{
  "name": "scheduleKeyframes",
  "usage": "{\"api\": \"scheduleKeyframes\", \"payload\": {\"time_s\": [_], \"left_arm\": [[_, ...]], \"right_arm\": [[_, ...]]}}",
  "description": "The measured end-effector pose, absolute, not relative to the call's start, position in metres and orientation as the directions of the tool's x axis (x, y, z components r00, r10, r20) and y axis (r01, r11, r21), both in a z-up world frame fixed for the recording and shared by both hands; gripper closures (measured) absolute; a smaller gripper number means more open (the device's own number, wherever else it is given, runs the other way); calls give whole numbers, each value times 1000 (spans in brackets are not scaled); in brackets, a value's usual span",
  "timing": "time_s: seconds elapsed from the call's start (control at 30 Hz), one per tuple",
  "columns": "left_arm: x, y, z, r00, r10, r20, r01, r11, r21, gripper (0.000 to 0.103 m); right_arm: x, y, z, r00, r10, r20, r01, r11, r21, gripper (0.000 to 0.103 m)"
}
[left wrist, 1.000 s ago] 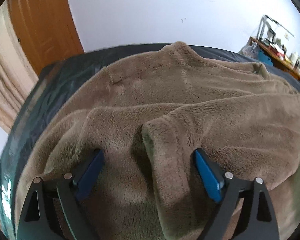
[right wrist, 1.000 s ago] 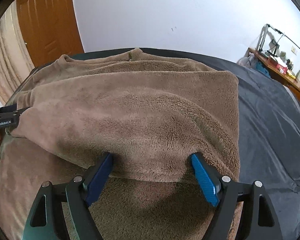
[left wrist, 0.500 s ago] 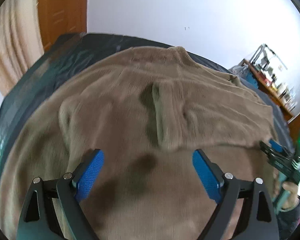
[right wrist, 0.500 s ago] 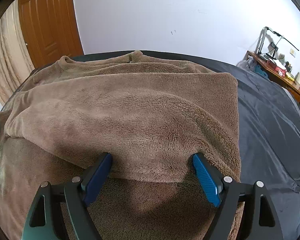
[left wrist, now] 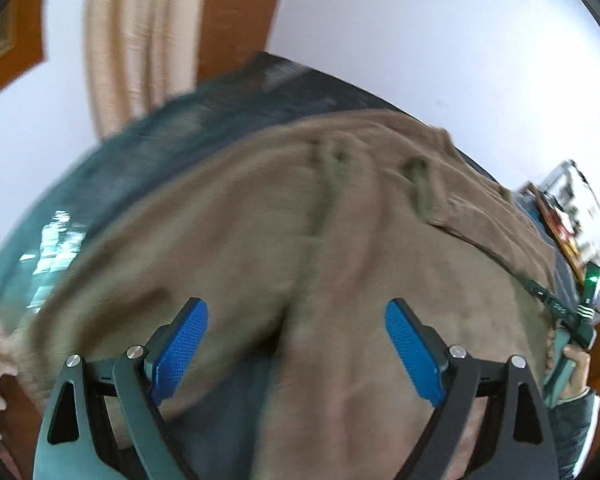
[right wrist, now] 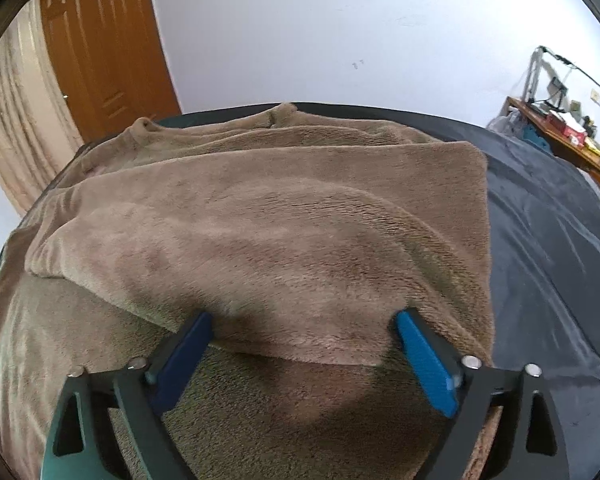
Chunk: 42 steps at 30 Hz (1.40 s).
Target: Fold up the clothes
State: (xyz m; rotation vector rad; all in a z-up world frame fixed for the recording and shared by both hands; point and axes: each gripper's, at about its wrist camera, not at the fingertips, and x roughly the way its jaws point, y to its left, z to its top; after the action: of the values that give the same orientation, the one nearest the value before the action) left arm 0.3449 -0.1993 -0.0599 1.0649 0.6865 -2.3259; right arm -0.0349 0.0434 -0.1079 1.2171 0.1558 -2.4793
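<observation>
A brown fleece garment (right wrist: pixel 280 232) lies spread on a dark bed cover (right wrist: pixel 548 240), with one part folded over itself. My right gripper (right wrist: pixel 304 318) hovers at the near edge of that folded layer. Its jaws are opening; the fold's edge lies between the blue pads, which do not press on it. In the blurred left wrist view the garment (left wrist: pixel 340 220) fills the middle. My left gripper (left wrist: pixel 296 306) stands open above it with nothing gripped. The right gripper (left wrist: pixel 572 312) shows at the far right edge, held by a hand (left wrist: pixel 574 364).
A wooden door (right wrist: pixel 100 48) and a beige curtain (right wrist: pixel 16 120) stand behind the bed on the left. A cluttered desk (right wrist: pixel 560 120) runs along the right wall. Bare dark cover (right wrist: pixel 540 300) stretches to the right of the garment.
My left gripper has drawn back from the sleeve end it straddled, swung left and rolled; the sleeve now lies on the garment. The right gripper's jaws have spread wider; it has stayed put.
</observation>
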Motion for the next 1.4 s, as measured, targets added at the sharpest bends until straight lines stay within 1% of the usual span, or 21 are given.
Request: {"api": "scheduleKeyframes", "payload": {"time_s": [0.1,0.2,0.4,0.63,0.77,0.87,0.97,1.03,1.07,1.1,1.17,1.23,1.27,1.33,1.4], "left_arm": [[383,-220,-56,-572,-300,-763,667,-712,-221,10],[419,-248,-64,-566,-342,-750,724,-642,-254,10],[448,-274,-84,-559,-350,-751,756,-588,-289,10],[449,-274,-94,-551,-367,-750,738,-633,-233,10],[454,-279,-98,-563,-377,-736,737,-632,-239,10],[460,-284,-102,-568,-374,-733,737,-627,-252,10],[460,-286,-109,-573,-346,-743,727,-634,-265,10],[457,-284,-113,-572,-338,-747,719,-645,-259,10],[455,-282,-114,-571,-338,-749,715,-653,-250,11],[453,-281,-114,-568,-339,-750,711,-660,-241,12],[451,-279,-114,-560,-348,-752,711,-668,-220,18],[452,-280,-113,-545,-363,-756,721,-664,-200,37],[454,-281,-113,-540,-368,-757,727,-657,-199,41],[458,-284,-113,-541,-366,-757,735,-644,-214,52],[461,-285,-113,-544,-363,-756,738,-635,-227,58]], "right_arm": [[-34,40,-108,-554,-271,-787,384,-922,47,1],[-33,40,-108,-554,-277,-785,384,-922,54,1],[-34,43,-107,-553,-290,-781,383,-921,71,1],[-35,43,-106,-553,-295,-780,382,-921,77,1],[-35,48,-104,-555,-321,-767,381,-918,108,1],[-33,58,-98,-566,-380,-732,378,-908,179,1],[-26,71,-88,-591,-474,-653,383,-877,290,1],[-22,72,-82,-573,-547,-610,415,-836,360,1],[-19,71,-79,-564,-576,-592,436,-816,380,1],[-14,67,-75,-567,-585,-580,461,-809,366,1],[-4,57,-69,-579,-592,-560,510,-799,318,1],[8,45,-67,-585,-590,-556,558,-791,252,1],[12,40,-66,-581,-595,-556,581,-781,229,1],[18,31,-66,-563,-606,-562,615,-762,205,1],[21,27,-67,-562,-600,-569,623,-760,186,1]]}}
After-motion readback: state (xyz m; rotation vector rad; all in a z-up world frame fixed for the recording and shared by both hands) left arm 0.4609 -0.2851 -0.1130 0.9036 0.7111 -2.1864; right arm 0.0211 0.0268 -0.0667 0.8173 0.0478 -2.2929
